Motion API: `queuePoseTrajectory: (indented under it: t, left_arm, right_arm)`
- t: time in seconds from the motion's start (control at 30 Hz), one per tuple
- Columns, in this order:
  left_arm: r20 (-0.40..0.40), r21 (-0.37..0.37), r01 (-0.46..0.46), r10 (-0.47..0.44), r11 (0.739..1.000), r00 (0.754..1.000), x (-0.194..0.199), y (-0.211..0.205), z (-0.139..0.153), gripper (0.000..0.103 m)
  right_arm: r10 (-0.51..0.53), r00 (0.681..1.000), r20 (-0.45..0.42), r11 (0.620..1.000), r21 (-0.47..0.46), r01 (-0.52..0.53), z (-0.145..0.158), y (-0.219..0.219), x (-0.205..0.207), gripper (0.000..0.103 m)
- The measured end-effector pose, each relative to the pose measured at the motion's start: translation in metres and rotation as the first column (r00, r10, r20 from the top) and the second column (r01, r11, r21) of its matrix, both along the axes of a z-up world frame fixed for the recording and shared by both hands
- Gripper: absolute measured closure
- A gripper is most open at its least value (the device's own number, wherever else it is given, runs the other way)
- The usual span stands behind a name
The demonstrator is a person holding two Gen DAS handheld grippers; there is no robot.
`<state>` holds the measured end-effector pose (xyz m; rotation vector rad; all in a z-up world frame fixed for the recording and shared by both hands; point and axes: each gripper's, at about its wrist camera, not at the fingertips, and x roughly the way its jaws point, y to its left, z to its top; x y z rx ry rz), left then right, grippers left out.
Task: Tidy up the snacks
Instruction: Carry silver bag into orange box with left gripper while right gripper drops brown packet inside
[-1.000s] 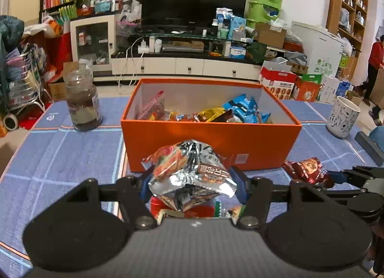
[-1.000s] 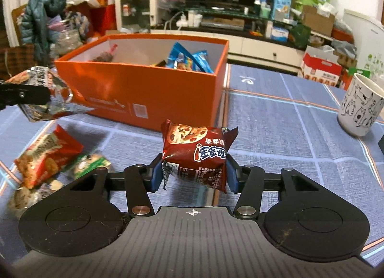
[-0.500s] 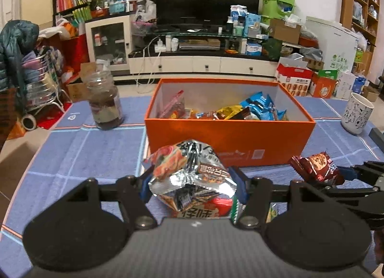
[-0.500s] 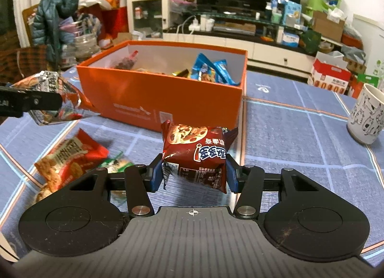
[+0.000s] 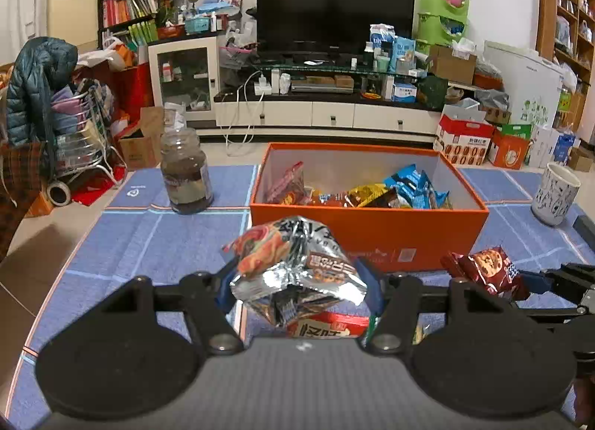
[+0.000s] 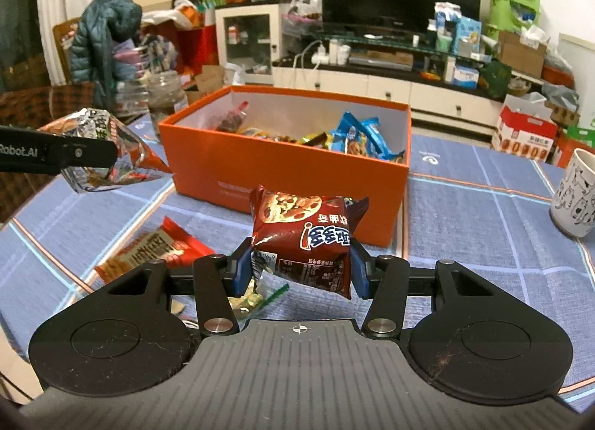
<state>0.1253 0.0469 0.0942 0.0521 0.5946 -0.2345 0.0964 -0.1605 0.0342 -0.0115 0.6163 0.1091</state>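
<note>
A crinkled silver foil snack packet (image 5: 297, 274) is gripped between the blue pads of the left gripper (image 5: 299, 283); the jaws are closed on both its sides, and the packet is held in the air in front of the orange box (image 5: 372, 240). Its surface is shiny and much wrinkled, with an orange-red picture on the upper left part. Under it, a flat red packet (image 5: 327, 326) with a cream label is seen on the table, before the box.

A dark red cookie packet (image 6: 305, 240) is clamped in the same way by the right gripper (image 6: 301, 270), also in the air before the box, near its right front corner. This packet is puffy and pillow-shaped, with smooth glossy film and pictures of chocolate cookies. Below the gripper a small clear wrapper with green edge (image 6: 260, 296) lies on the blue checked tablecloth (image 6: 465, 229), which looks woven.

The box is rectangular, of stiff cardboard, open at the top and pale inside. Several snack packets are already lying in it, among them blue packets (image 5: 412, 184) at its right side and a gold wrapper (image 5: 368, 194) in the middle. Left of the box a glass jar (image 5: 186, 181) with dark contents is standing; far to the right of the box a white patterned mug (image 5: 556, 194) is placed.
</note>
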Motion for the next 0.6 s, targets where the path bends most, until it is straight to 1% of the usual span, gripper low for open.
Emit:
queuePoseTrajectory:
  t: [0.1, 0.2, 0.3, 0.43, 0.6]
  left_arm:
    - [0.005, -0.047, -0.003, 0.003, 0.999, 1.000, 0.002, 0.007, 0.012, 0.041]
    - [0.025, -0.070, 0.000, 0.002, 0.998, 1.000, 0.011, 0.010, 0.024, 0.041]
    - [0.054, -0.082, 0.007, -0.003, 0.997, 0.999, 0.025, 0.008, 0.038, 0.041]
    - [0.088, -0.091, 0.026, -0.018, 0.995, 0.996, 0.056, -0.007, 0.055, 0.041]
    - [0.102, -0.098, 0.048, -0.037, 0.994, 0.994, 0.097, -0.033, 0.063, 0.041]
  right_arm:
    - [-0.007, 1.000, 0.024, 1.000, 0.029, 0.006, 0.013, -0.005, -0.002, 0.066]
    - [-0.020, 0.998, 0.061, 0.998, 0.066, 0.016, 0.032, -0.015, 0.002, 0.066]
    - [-0.048, 0.993, 0.110, 0.996, 0.077, 0.040, 0.052, -0.023, 0.014, 0.066]
    - [-0.051, 0.988, 0.145, 0.997, 0.063, 0.043, 0.073, -0.029, 0.045, 0.066]
    - [-0.041, 0.990, 0.133, 0.997, 0.076, 0.031, 0.085, -0.029, 0.098, 0.066]
